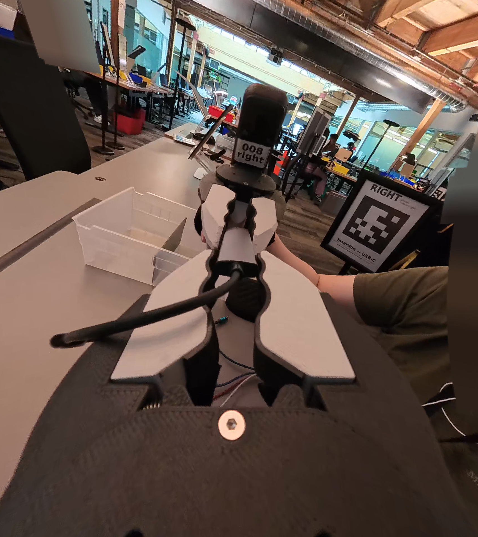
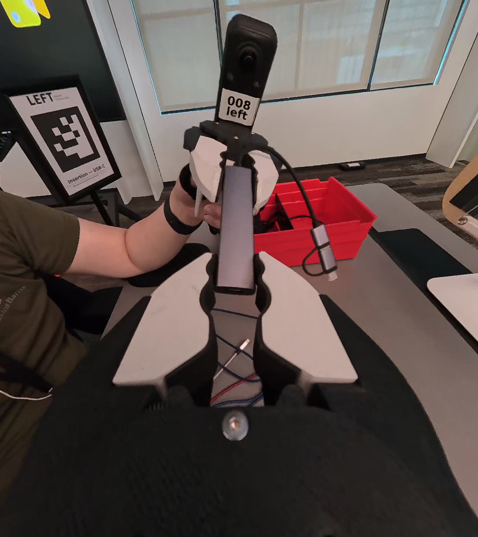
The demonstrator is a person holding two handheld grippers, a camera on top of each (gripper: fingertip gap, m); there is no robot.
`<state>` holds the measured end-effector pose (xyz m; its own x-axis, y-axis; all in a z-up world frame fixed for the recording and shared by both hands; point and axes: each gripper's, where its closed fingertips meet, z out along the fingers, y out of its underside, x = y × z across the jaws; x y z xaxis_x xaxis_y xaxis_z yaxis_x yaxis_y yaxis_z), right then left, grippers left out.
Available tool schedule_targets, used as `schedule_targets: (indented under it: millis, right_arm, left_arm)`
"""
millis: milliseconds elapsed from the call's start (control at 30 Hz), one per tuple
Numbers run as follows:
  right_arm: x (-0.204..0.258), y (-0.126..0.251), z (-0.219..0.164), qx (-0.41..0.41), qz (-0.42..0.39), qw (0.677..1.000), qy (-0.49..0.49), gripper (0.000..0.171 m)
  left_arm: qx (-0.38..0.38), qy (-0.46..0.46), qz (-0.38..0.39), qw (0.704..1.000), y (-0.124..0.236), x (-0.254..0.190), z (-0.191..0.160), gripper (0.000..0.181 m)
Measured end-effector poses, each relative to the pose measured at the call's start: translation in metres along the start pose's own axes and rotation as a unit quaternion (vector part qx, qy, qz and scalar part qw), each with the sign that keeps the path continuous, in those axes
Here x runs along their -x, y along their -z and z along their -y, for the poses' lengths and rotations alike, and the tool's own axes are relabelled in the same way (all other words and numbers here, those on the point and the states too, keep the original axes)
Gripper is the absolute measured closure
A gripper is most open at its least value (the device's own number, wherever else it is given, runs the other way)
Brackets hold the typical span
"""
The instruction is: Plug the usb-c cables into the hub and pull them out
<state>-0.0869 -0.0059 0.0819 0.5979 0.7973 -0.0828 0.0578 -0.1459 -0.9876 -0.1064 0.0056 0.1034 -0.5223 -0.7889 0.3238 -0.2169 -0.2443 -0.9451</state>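
Grey desk [image 1: 28,290] in an open workshop: two hand-held grippers meet nose to nose above it, a grey hub [image 2: 236,229] bridging them. The left gripper [image 1: 236,261] is clamped on the hub's cable end, from which a black lead [image 1: 144,315] curves off to the left. In the right wrist view, the right gripper [image 2: 236,286] is closed on the hub's opposite end, with the far end held between the left gripper's fingers. The lead arcs down to a grey adapter plug [image 2: 323,247] hanging in front of a red bin [image 2: 333,232]. Braided cables [image 2: 237,363] in blue, red and white lie loose on the desk below the jaws, none plugged in. A clear bin [image 1: 121,229] sits on the desk beyond the left gripper.
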Motion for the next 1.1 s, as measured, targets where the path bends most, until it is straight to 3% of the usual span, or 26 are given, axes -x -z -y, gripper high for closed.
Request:
schedule_targets:
  millis: [300, 433, 667, 833, 1100]
  right_arm:
    - [-0.009, 0.006, 0.009, -0.035, -0.025, 0.999, 0.001, 0.146]
    - [-0.022, 0.010, 0.011, -0.037, -0.093, 0.992, 0.071, 0.123]
    - [-0.016, -0.013, -0.047, 0.125, -0.068, 0.983, 0.115, 0.123]
    - [-0.014, -0.025, -0.072, 0.178, -0.044, 0.979, 0.084, 0.128]
    - [-0.007, 0.017, -0.091, 0.284, -0.114, 0.952, 0.018, 0.139]
  left_arm:
    - [-0.008, -0.024, 0.021, 0.999, -0.003, 0.003, 0.003, 0.158]
    - [-0.038, -0.032, 0.046, 0.998, 0.014, 0.010, 0.017, 0.158]
    - [-0.089, -0.037, 0.093, 0.991, 0.054, 0.017, 0.044, 0.158]
    - [-0.111, -0.047, 0.099, 0.988, 0.069, 0.011, 0.056, 0.158]
    - [-0.131, -0.048, 0.099, 0.985, 0.081, 0.007, 0.065, 0.158]
